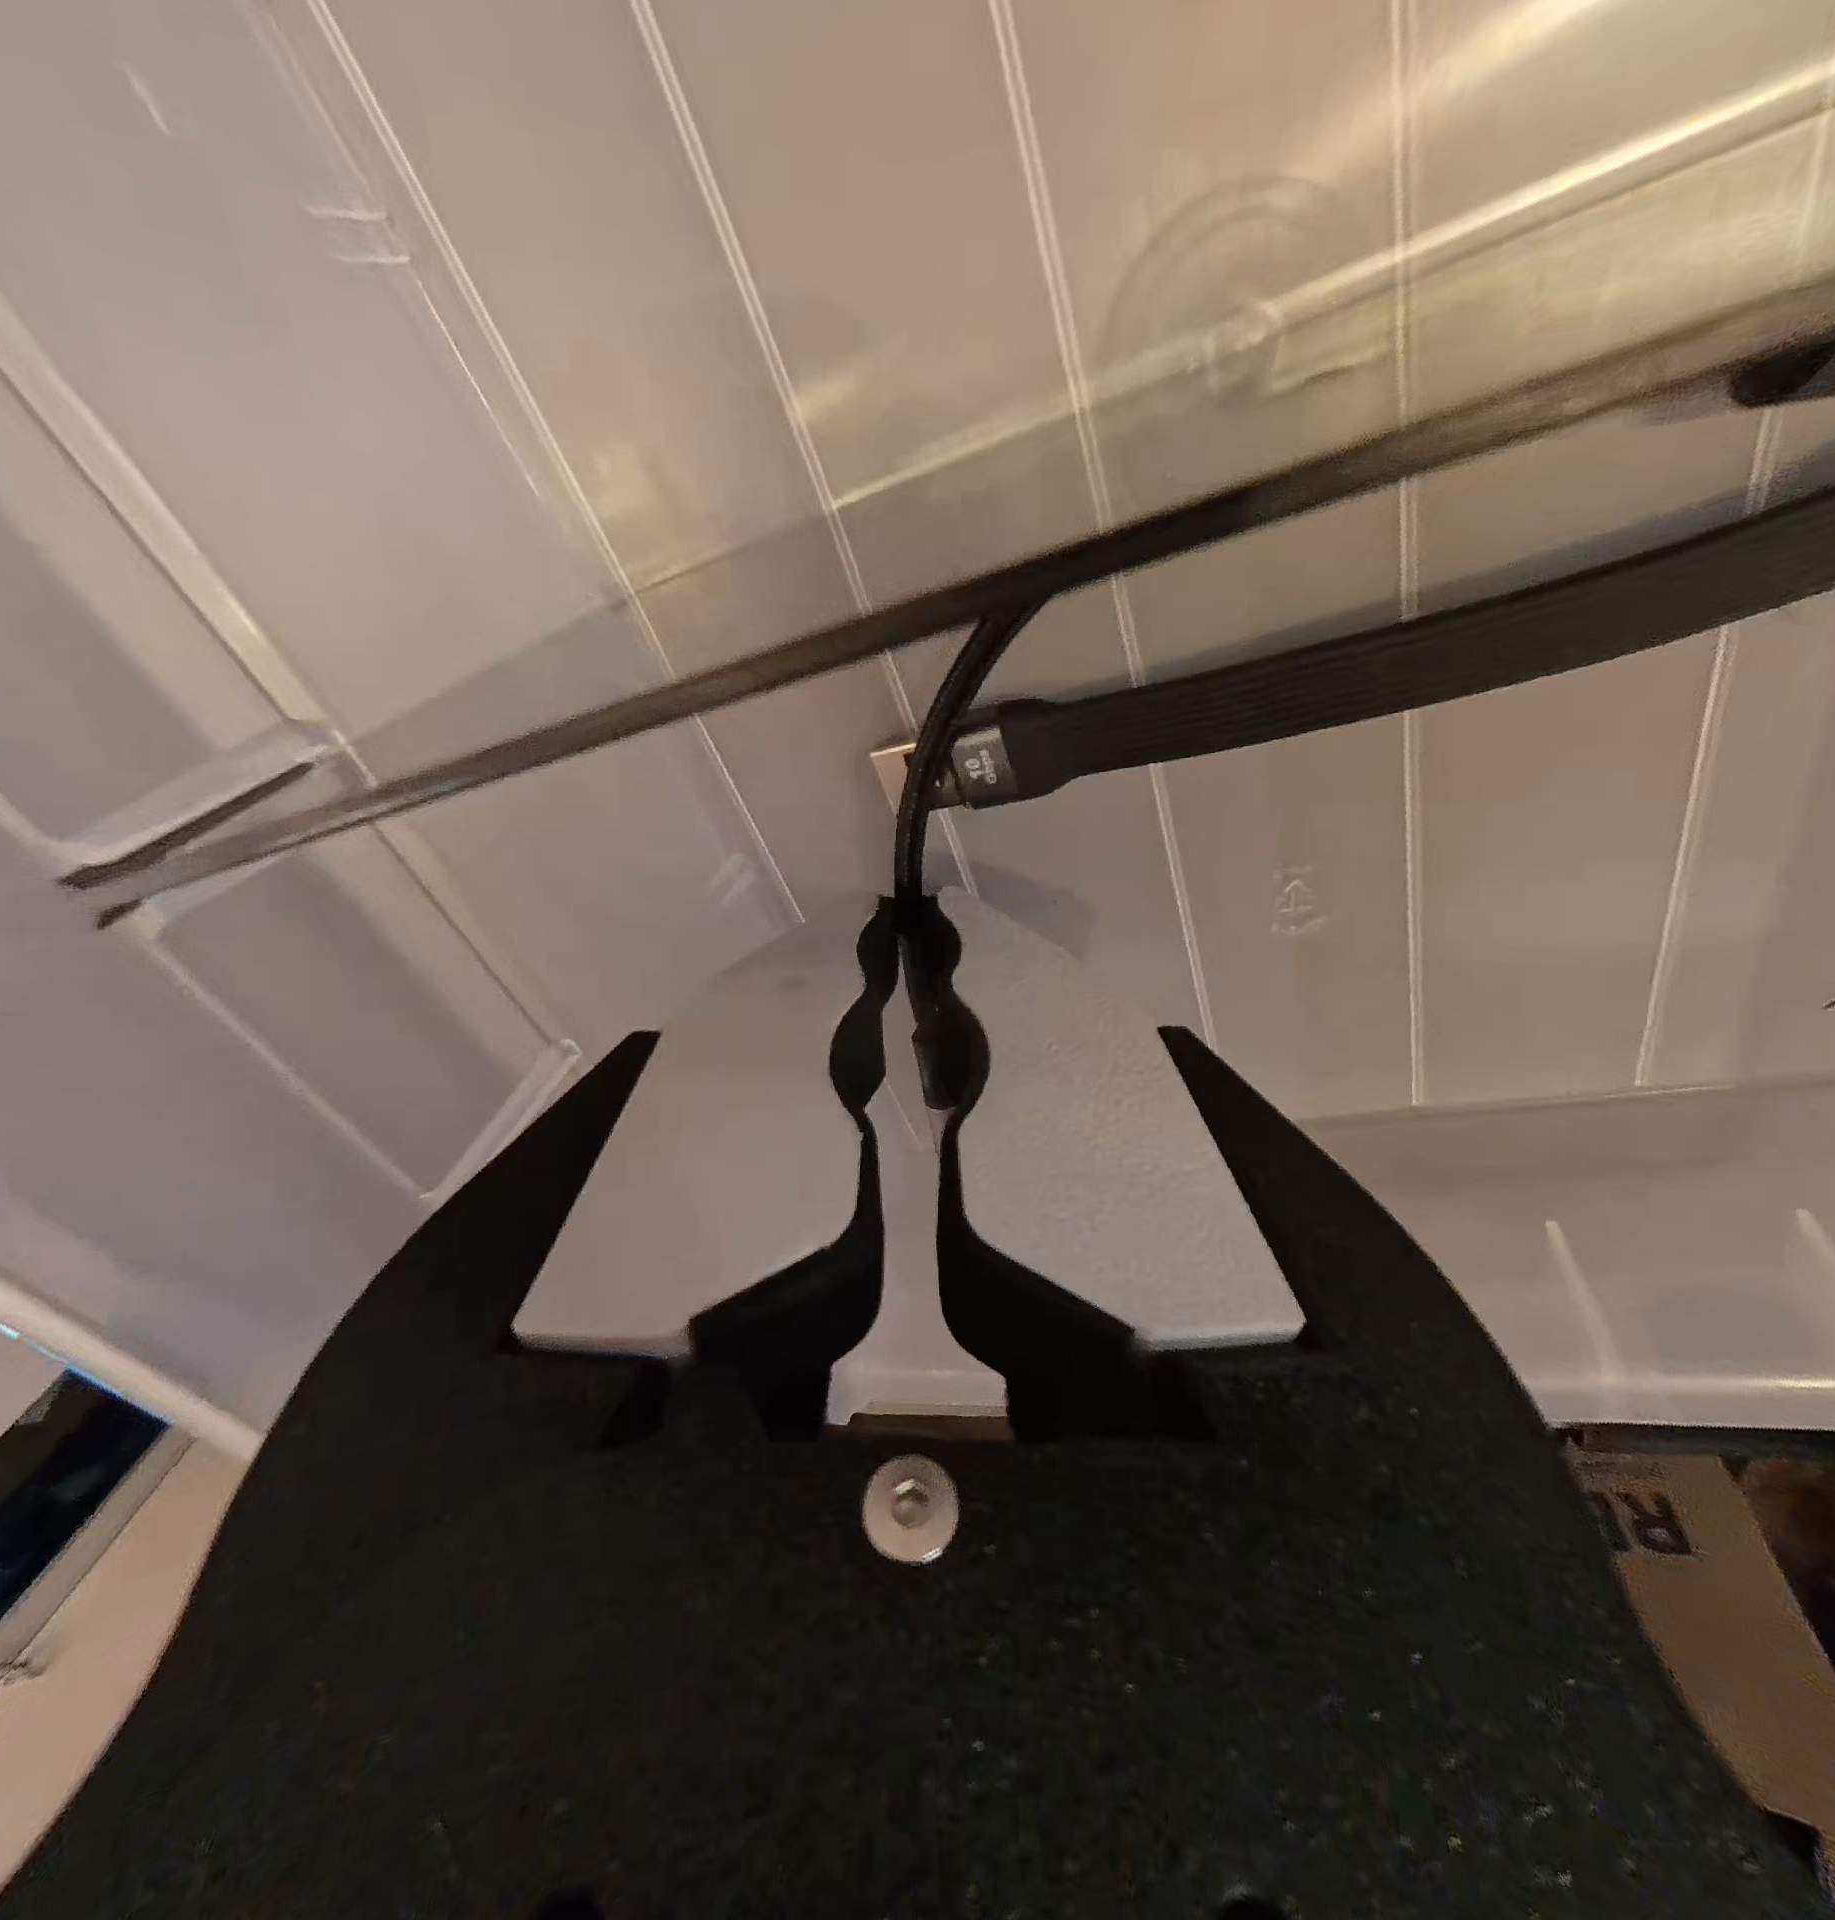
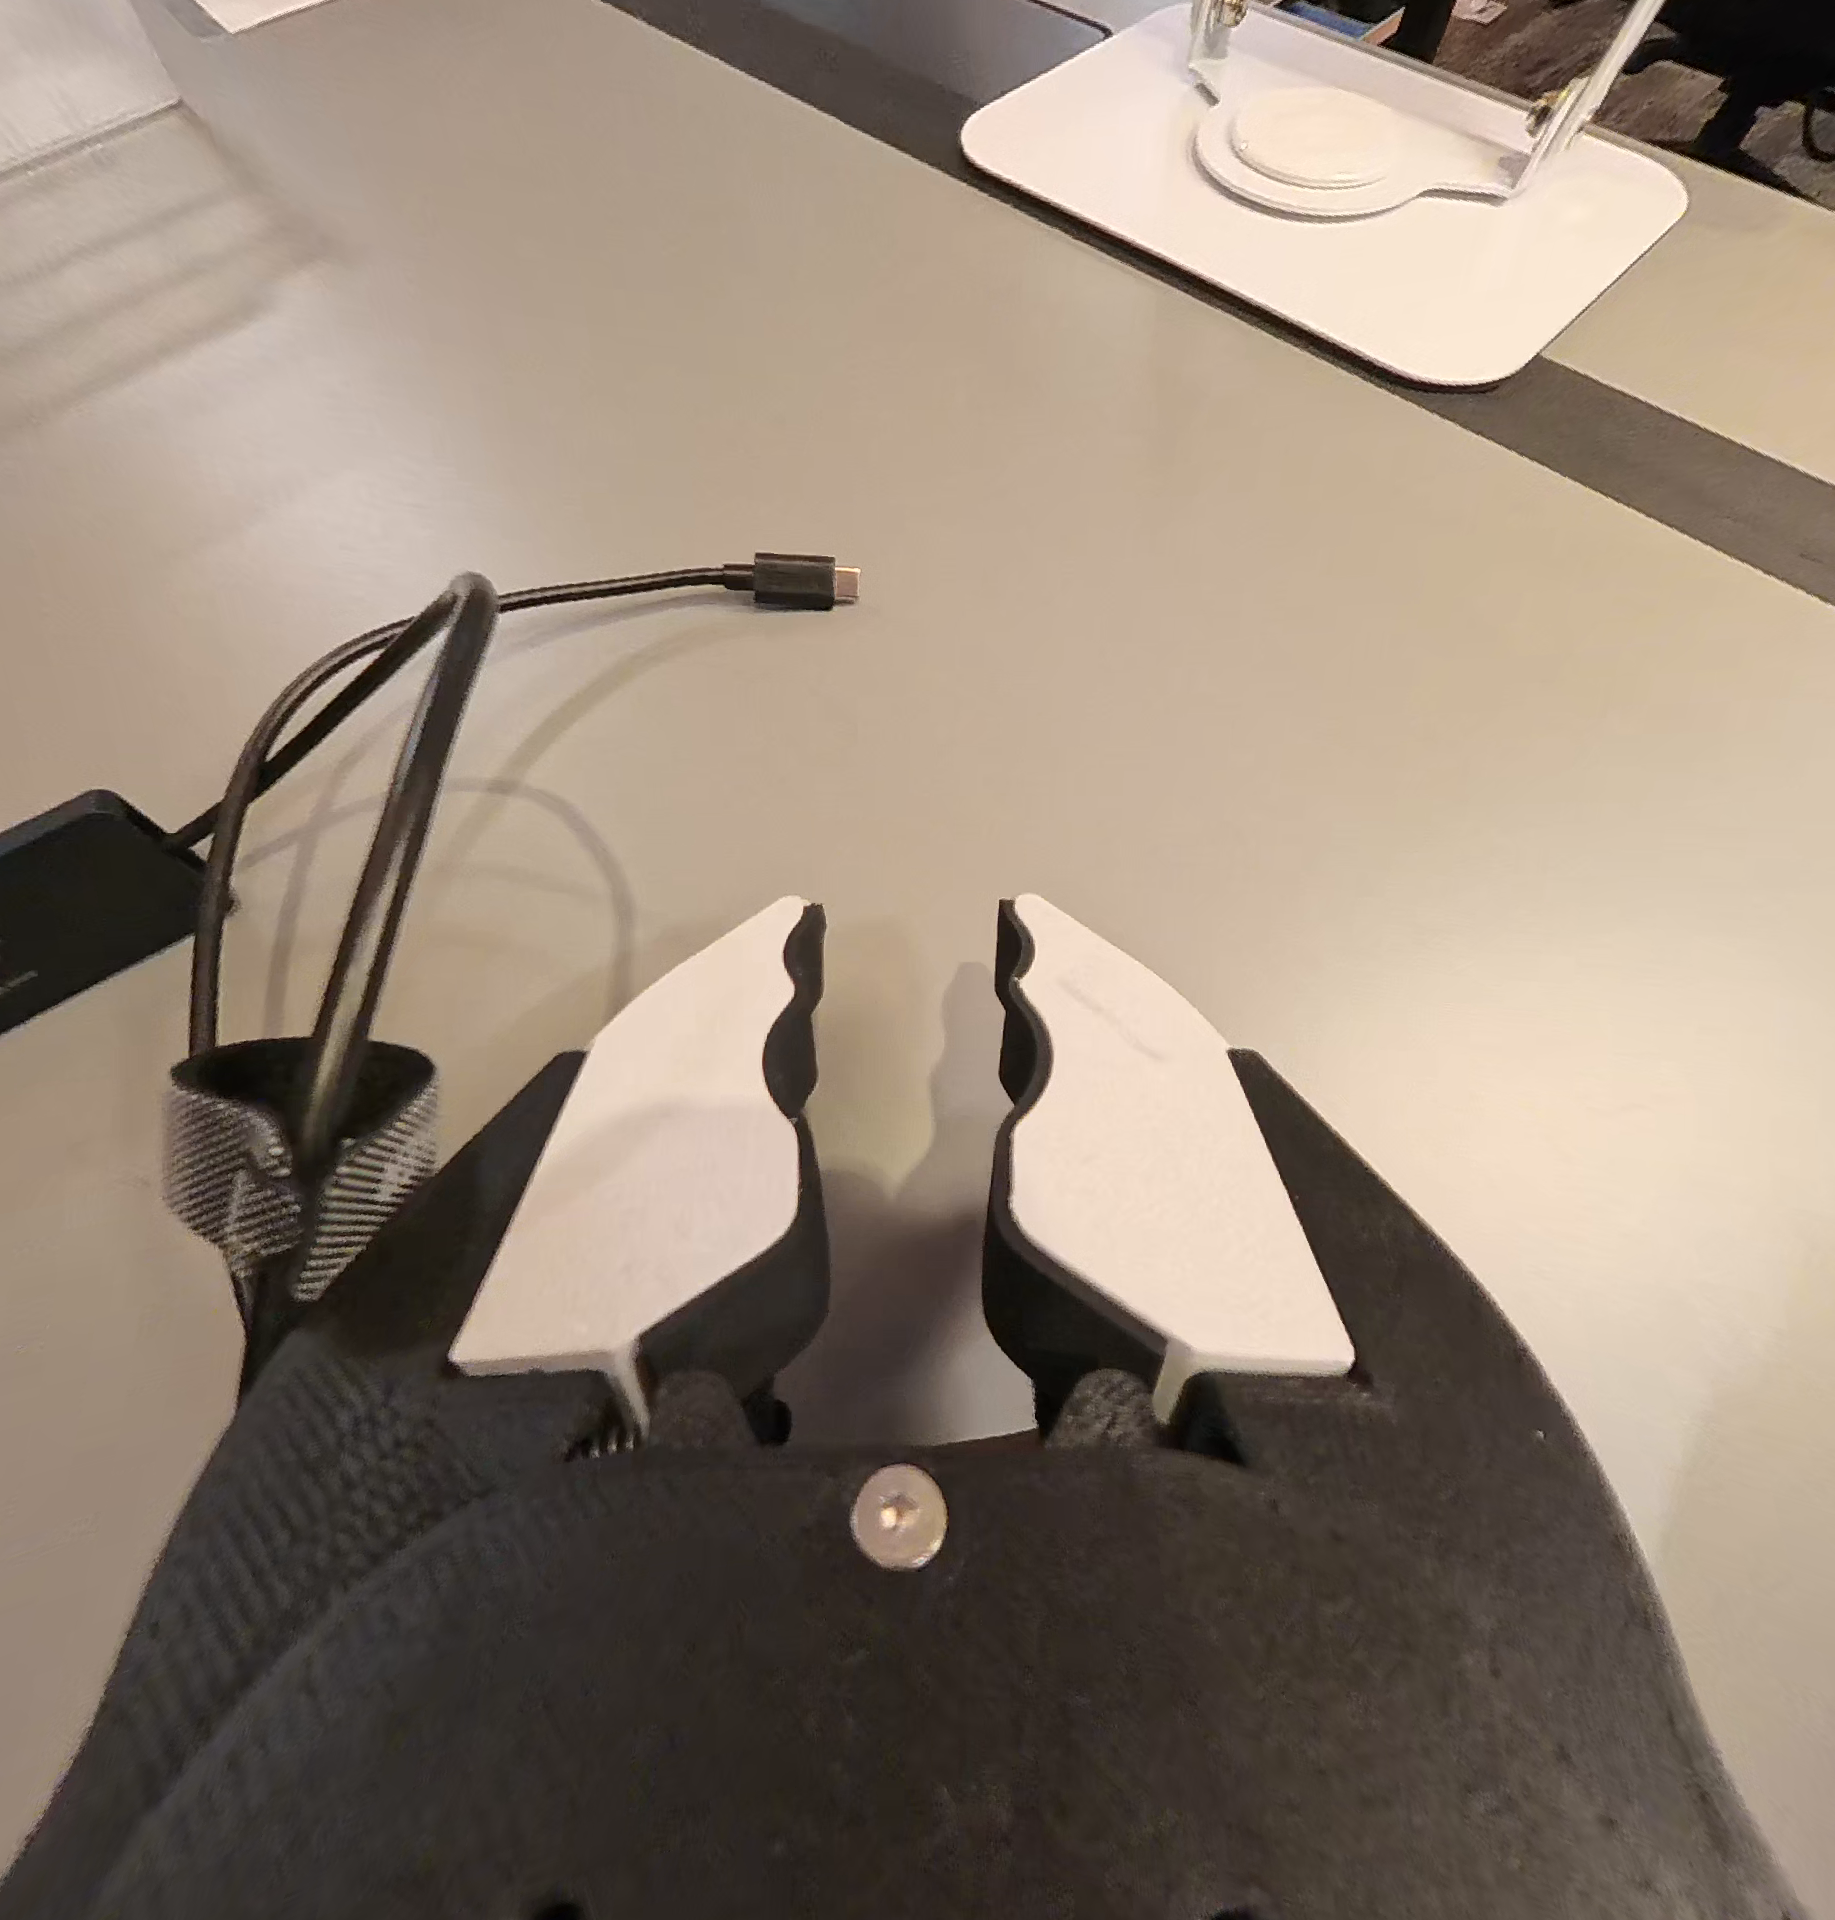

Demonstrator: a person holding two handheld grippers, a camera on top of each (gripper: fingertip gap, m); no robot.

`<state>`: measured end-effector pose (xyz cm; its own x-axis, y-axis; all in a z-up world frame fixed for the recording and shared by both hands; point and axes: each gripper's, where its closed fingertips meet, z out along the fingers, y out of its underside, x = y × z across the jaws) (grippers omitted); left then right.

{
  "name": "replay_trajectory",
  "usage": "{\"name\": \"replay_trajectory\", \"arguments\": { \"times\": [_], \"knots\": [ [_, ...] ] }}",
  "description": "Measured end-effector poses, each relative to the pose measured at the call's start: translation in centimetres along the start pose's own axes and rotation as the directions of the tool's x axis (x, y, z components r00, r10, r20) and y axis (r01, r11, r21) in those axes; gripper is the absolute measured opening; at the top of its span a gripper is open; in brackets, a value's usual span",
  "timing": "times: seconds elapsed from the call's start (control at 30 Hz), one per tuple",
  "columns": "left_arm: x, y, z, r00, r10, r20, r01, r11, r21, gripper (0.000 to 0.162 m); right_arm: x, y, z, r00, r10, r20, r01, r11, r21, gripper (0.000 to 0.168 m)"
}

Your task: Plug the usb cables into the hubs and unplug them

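Note:
In the left wrist view my left gripper (image 1: pixel 908 920) is shut on the plug end of a thin black USB cable (image 1: pixel 923 790), which rises from the fingertips and bends up to the right. A flat black ribbed cable (image 1: pixel 1412 665) with a grey connector (image 1: pixel 980 769) crosses just behind it. In the right wrist view my right gripper (image 2: pixel 911 920) is open and empty above the grey table (image 2: pixel 1204 727). A black hub (image 2: pixel 51 914) lies at the left edge. Its thin cable ends in a loose USB-C plug (image 2: pixel 801 582) ahead and left of the fingertips.
A clear plastic bin (image 1: pixel 477 416) with ribbed walls fills the left wrist view. In the right wrist view a cable loop with a grey hook-and-loop strap (image 2: pixel 300 1143) sits beside my left finger. A white monitor stand base (image 2: pixel 1328 218) stands at the far right, behind a dark strip. The gap from one gripper's tips to the other's is roughly 65 centimeters.

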<state>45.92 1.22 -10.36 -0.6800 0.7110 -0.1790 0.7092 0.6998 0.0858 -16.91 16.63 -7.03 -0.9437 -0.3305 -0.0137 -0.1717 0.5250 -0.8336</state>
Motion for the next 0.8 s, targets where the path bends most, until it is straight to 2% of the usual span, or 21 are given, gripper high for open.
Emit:
{"name": "replay_trajectory", "arguments": {
  "times": [0.13, 0.33, 0.6, 0.8],
  "knots": [
    [0.0, 0.1, -0.2, 0.999, -0.022, -0.026, 0.023, 0.999, 0.043, 0.003, 0.3, 0.2, -0.1, 1.0, 0.009, 0.004, -0.009, 1.0, -0.006, 0.031],
    [-0.7, 0.9, -3.6, 0.994, -0.026, 0.102, 0.015, 0.995, 0.101, 0.003, 2.1, 0.7, -0.5, 0.999, 0.0, -0.045, -0.001, 1.0, -0.029, 0.031],
    [0.0, 0.5, -13.5, 0.965, -0.026, 0.261, -0.051, 0.957, 0.285, 0.003, 5.6, 1.5, -1.6, 0.982, -0.056, -0.178, 0.043, 0.996, -0.08, 0.031],
    [1.9, -0.7, -20.6, 0.927, -0.018, 0.374, -0.142, 0.908, 0.395, 0.003, 6.2, 0.7, -2.6, 0.969, -0.09, -0.232, 0.076, 0.995, -0.065, 0.031]
  ]
}}
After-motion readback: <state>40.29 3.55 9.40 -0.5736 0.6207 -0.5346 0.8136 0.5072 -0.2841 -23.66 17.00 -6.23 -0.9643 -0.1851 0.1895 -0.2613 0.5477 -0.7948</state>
